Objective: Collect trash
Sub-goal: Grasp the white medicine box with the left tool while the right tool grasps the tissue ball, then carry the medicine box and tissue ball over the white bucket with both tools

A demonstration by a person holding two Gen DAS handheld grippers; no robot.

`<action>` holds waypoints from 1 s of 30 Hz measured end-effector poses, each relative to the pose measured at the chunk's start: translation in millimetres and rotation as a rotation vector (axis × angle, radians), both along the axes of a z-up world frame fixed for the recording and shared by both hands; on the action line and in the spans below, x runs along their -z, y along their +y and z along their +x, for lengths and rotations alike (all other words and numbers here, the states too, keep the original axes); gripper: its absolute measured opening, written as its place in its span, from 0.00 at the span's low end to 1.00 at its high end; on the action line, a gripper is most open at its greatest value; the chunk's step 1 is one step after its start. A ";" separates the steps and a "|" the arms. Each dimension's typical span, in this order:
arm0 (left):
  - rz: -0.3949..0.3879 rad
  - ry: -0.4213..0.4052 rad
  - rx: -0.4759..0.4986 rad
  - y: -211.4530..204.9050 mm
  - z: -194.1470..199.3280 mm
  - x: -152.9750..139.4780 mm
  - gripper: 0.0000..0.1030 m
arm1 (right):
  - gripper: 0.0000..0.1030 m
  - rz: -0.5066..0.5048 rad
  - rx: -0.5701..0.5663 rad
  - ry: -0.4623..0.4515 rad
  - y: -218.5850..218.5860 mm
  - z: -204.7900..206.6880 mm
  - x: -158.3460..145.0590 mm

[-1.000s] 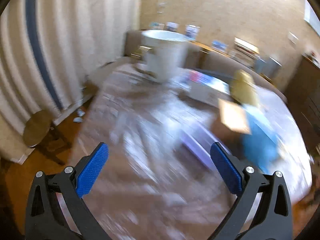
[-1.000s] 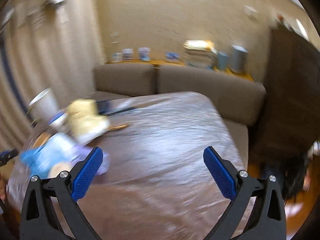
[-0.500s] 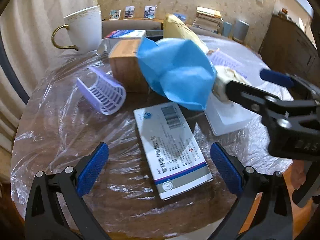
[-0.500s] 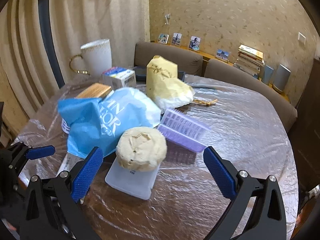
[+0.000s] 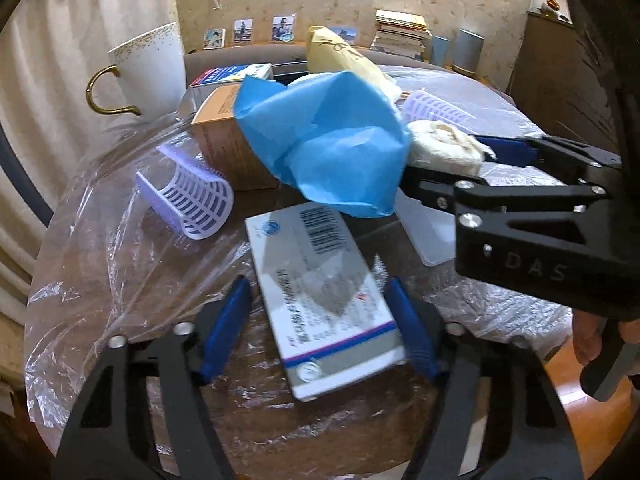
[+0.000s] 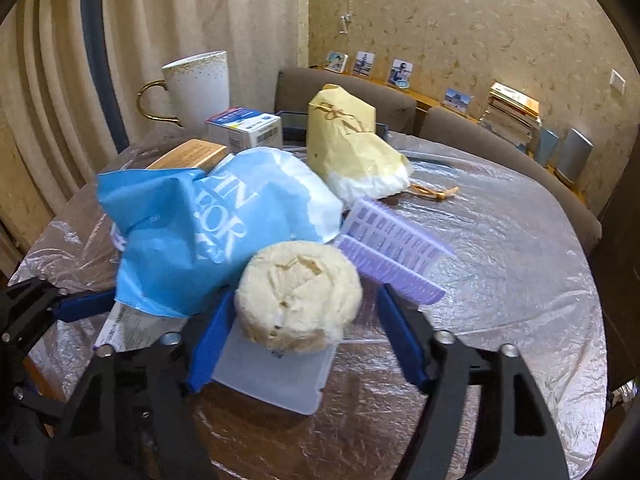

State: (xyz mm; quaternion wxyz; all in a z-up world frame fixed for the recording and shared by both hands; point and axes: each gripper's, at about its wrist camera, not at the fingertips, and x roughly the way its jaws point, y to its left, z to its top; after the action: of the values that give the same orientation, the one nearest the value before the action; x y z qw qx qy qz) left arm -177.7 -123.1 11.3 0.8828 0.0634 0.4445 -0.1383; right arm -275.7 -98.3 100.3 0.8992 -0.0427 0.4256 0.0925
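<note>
Left wrist view: left gripper [image 5: 320, 336] now down low over worktop [image 5: 120, 280]. Half second ago fingers wide; now closing around flat white box [image 5: 320, 280], blue pads just beside its long edges, not yet pressing.

Right wrist view: right gripper [image 6: 302, 344] also closing, bread roll [image 6: 298, 294] between fingers, on plastic lid [image 6: 276, 380]. Both grabs about to happen.

Left gripper [image 5: 320, 328] closing, fingers either side of the white medicine box [image 5: 320, 296] on the plastic-covered table [image 5: 120, 280]. Right gripper [image 5: 448, 156] at right, around the pale bun [image 5: 444, 146]. Blue bag [image 5: 328, 144] beyond the box; lilac basket [image 5: 188, 200] far left.
</note>
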 end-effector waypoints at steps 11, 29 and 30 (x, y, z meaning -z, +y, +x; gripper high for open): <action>-0.060 -0.009 0.029 11.5 -9.8 -11.9 0.50 | 0.49 0.040 0.011 -0.005 -6.9 -15.4 -9.7; -0.108 0.001 0.029 26.9 -27.9 -14.8 0.50 | 0.60 0.082 0.037 0.028 -9.9 -39.7 -6.9; -0.106 0.000 0.029 26.8 -29.2 -14.6 0.50 | 0.63 0.078 0.041 0.016 -8.5 -42.9 -7.7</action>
State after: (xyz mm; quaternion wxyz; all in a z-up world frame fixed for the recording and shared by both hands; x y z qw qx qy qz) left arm -207.0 -96.3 25.9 0.8828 0.0231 0.4356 -0.1743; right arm -318.6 -106.8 108.0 0.8985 0.0020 0.4295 0.0913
